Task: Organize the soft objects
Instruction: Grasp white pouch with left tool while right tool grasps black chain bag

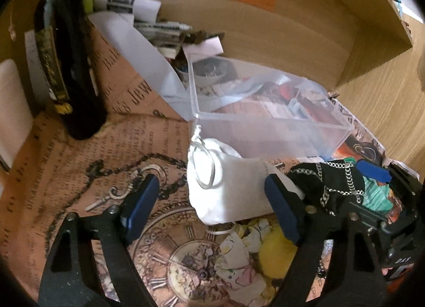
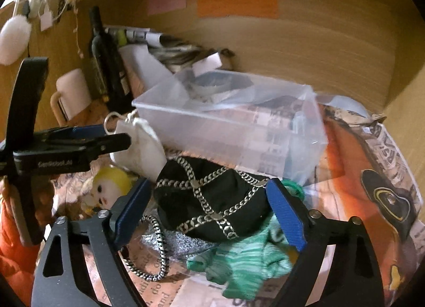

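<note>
Green knit cloth (image 2: 239, 261) lowest; my right gripper (image 2: 207, 211) gapes wide, flanking black chain-strapped pouch (image 2: 212, 200) at centre frame, its length crossways; left gripper (image 1: 212, 208) also wide.

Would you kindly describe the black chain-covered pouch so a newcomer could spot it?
Start at the clear plastic bin on the newspaper-print table cover. Just in front of it, between the right gripper fingers, lies the black pouch. Only it is crisscrossed with silver chains; the neighbouring white drawstring bag and green knit are plain.

1. The right gripper (image 2: 207, 210), fingers spread wide, brackets a black chain-crossed fabric pouch (image 2: 209, 200).
2. A green knitted cloth (image 2: 247, 261) lies at 5 o'clock.
3. A clear plastic box (image 2: 228, 121) sits at 12 o'clock.
</note>
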`<state>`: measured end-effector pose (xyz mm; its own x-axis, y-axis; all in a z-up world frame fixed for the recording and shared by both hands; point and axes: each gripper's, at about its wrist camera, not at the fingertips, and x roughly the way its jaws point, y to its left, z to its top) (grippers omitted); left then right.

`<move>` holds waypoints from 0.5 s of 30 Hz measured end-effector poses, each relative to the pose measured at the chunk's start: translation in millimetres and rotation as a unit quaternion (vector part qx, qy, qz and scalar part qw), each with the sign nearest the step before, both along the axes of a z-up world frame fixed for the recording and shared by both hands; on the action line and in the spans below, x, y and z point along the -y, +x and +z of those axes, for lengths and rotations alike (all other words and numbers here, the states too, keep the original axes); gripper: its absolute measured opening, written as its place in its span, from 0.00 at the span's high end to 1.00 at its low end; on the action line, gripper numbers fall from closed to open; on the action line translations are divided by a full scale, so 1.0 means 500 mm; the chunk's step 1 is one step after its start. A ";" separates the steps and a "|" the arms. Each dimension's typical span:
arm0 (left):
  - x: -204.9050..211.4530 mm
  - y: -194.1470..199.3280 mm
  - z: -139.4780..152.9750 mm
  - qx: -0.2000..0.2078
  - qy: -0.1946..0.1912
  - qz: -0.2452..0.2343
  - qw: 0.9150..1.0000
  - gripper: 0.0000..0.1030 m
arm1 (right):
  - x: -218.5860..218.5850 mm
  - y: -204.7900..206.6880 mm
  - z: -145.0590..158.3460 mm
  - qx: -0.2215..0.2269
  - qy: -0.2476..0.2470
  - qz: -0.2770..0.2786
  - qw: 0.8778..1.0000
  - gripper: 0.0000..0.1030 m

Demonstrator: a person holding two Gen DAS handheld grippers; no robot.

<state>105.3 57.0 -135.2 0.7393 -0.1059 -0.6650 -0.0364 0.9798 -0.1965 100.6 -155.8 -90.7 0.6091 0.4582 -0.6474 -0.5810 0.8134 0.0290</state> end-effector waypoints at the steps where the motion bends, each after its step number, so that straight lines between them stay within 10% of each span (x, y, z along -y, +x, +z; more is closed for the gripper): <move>1: 0.001 0.006 -0.006 -0.006 -0.003 -0.004 1.000 0.27 | -0.004 0.000 -0.005 0.000 -0.008 0.002 1.000 0.16; 9: 0.015 0.021 -0.021 -0.020 -0.021 -0.041 0.999 0.61 | -0.017 0.017 -0.023 -0.007 -0.049 0.008 0.999 0.39; 12: 0.021 0.015 -0.019 -0.015 -0.020 -0.047 0.999 0.74 | -0.013 0.027 -0.024 -0.024 -0.042 0.014 0.999 0.70; 15: 0.024 0.007 -0.011 -0.005 -0.018 -0.049 0.999 0.79 | -0.016 0.033 -0.033 -0.030 -0.041 0.012 0.999 0.77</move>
